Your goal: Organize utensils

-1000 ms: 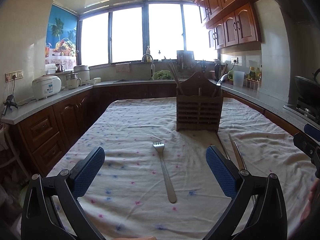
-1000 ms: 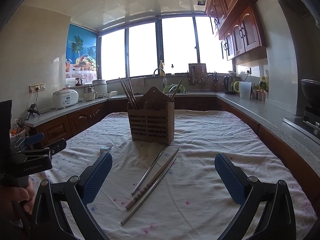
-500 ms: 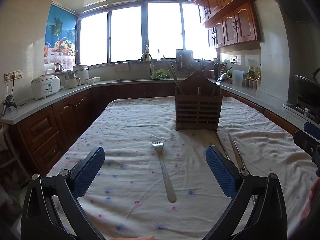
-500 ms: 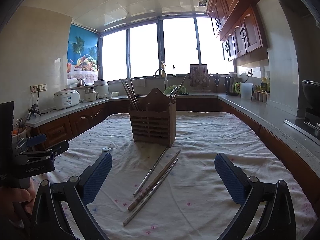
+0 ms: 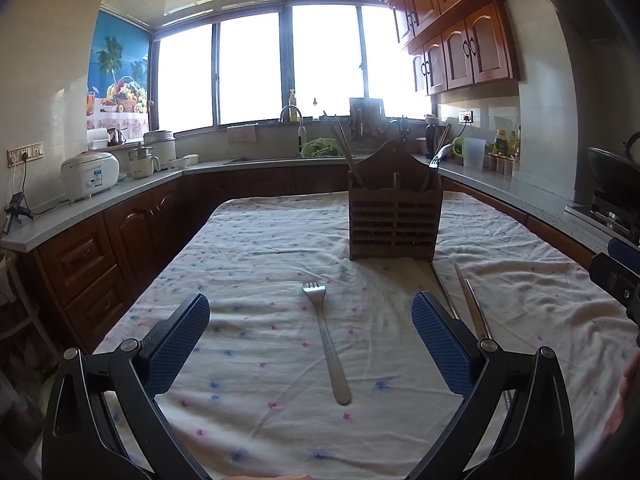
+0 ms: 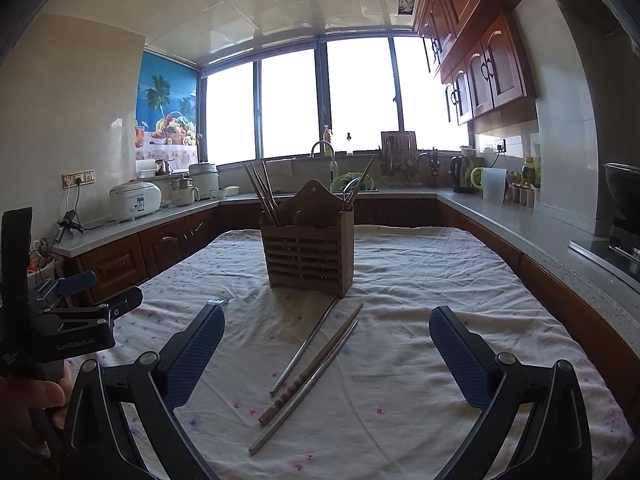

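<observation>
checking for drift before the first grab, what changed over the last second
Almost nothing. The right gripper has crept slightly forward and up, so the brown slatted wooden utensil holder sits a touch lower in its view. Nothing was taken hold of or let go. The left gripper stays open over the silver metal fork, and the three loose chopsticks lie where they were on the flowered white tablecloth.

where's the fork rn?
Left wrist view: the fork lies flat on the tablecloth, centred between the open left gripper fingers, tines toward the wooden utensil holder, chopsticks to its right.
</observation>
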{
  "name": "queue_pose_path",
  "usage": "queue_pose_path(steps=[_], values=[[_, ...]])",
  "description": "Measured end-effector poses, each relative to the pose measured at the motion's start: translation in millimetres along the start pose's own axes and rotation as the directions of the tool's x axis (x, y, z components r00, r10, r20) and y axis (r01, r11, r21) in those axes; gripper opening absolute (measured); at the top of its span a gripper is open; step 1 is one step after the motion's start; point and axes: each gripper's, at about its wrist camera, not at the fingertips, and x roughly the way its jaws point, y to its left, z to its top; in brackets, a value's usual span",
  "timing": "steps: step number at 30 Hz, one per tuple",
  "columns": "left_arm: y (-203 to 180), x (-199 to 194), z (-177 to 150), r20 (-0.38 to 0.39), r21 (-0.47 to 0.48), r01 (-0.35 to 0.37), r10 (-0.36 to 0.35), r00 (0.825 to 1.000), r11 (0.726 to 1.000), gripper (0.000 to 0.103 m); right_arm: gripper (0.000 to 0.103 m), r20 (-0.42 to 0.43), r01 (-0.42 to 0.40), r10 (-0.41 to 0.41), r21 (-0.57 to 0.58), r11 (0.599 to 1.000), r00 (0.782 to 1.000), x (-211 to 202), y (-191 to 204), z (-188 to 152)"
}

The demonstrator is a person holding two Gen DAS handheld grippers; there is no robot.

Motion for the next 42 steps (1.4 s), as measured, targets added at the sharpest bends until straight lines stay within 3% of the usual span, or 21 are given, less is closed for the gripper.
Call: queue_pose_path(steps=[42], values=[[-1.2, 0.3, 2.5, 0.001, 0.004, -0.008, 0.008, 1.0, 1.0, 0.103, 0.103, 0.015, -0.01, 0.01, -0.003, 1.0, 1.0, -1.5, 2.0, 6.5]])
